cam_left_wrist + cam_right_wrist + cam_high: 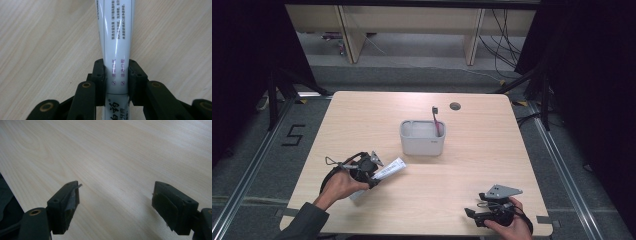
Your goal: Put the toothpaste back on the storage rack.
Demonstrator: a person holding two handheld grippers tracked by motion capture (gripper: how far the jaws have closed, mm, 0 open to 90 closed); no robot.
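A lab recording bay: black curtains [242, 60] flank a lone wooden bench [472, 165], loose cables [504, 45] at one o'clock, a taped floor number [293, 135] at nine o'clock.

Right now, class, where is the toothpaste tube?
In the high view the toothpaste tube lies front-left on the table, clamped by the left gripper, near the grey holder.

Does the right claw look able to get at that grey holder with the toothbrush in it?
Probably yes. The right claw is open and holds nothing, and bare table lies between it and the grey holder. The toothpaste tube in the left claw lies off to the side.
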